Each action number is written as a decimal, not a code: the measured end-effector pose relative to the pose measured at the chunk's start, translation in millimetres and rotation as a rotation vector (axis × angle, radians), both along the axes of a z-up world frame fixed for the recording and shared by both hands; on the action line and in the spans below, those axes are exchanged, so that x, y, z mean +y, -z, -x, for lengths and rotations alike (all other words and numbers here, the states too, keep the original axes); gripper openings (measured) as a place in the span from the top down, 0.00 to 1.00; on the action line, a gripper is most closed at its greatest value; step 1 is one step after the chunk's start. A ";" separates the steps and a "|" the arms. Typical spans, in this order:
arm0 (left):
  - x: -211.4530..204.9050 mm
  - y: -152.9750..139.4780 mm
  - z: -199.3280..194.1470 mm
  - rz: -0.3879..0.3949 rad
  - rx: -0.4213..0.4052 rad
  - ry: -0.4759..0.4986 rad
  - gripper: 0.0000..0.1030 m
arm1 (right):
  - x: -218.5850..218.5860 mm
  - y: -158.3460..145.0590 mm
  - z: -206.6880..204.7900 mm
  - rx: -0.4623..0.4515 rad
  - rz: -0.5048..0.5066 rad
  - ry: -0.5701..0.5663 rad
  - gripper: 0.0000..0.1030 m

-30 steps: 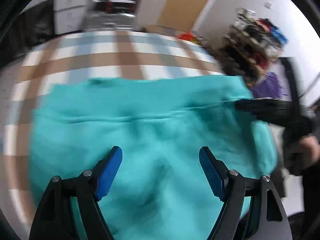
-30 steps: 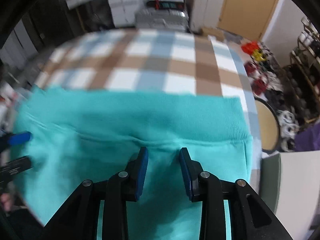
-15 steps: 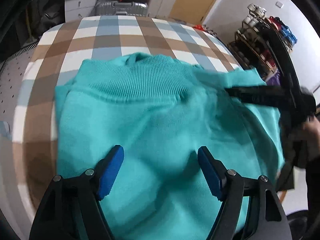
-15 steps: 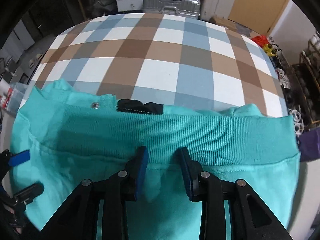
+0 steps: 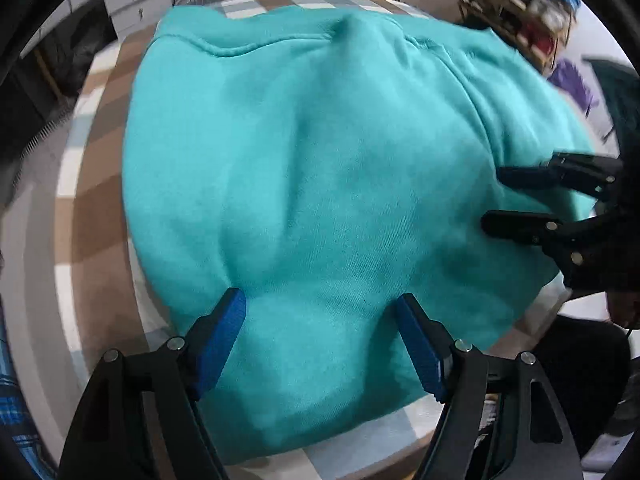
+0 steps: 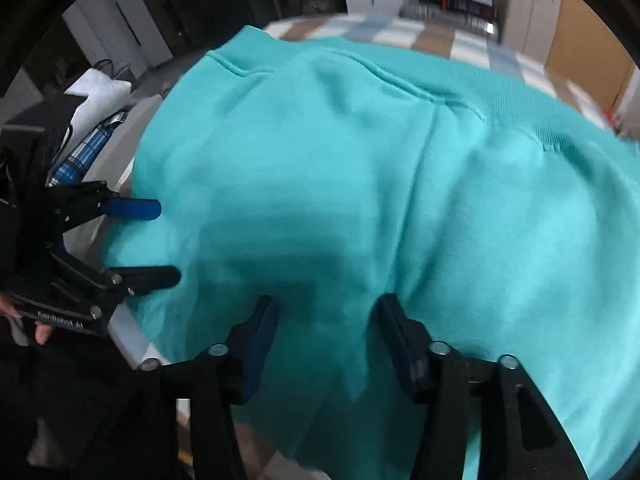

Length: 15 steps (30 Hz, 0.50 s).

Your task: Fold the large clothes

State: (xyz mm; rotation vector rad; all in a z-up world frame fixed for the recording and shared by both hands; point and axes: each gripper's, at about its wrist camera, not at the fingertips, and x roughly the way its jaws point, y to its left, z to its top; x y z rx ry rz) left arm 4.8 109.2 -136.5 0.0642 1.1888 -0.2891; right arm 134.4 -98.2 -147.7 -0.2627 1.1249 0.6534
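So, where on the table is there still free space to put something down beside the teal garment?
The checked tablecloth shows bare in a strip left of the teal garment, and a smaller patch behind it. The near edge is crowded: the left gripper and right gripper both hang open over the cloth.

Plain turquoise sweatshirt with ribbed band, tablecloth checked in brown, pale blue and white, black grippers fitted with blue pads, a blue plaid item, possibly fabric, blurred.
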 end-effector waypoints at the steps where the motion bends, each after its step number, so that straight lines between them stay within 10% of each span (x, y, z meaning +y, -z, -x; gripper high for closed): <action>1: -3.3 -0.5 1.2 -0.015 -0.014 -0.009 0.28 | -0.1 -1.8 -1.4 0.010 -0.005 0.023 0.43; 5: -7.8 -3.4 6.7 -0.032 -0.046 -0.023 0.27 | -21.6 -29.7 -0.9 0.047 -0.084 0.093 0.79; 10: -12.7 -2.7 7.8 -0.048 -0.046 -0.018 0.27 | -75.5 -65.3 10.9 -0.087 -0.043 0.146 0.80; 15: -8.8 -1.1 10.4 -0.056 -0.044 -0.014 0.27 | -127.7 -5.2 -10.5 0.044 0.094 0.242 0.81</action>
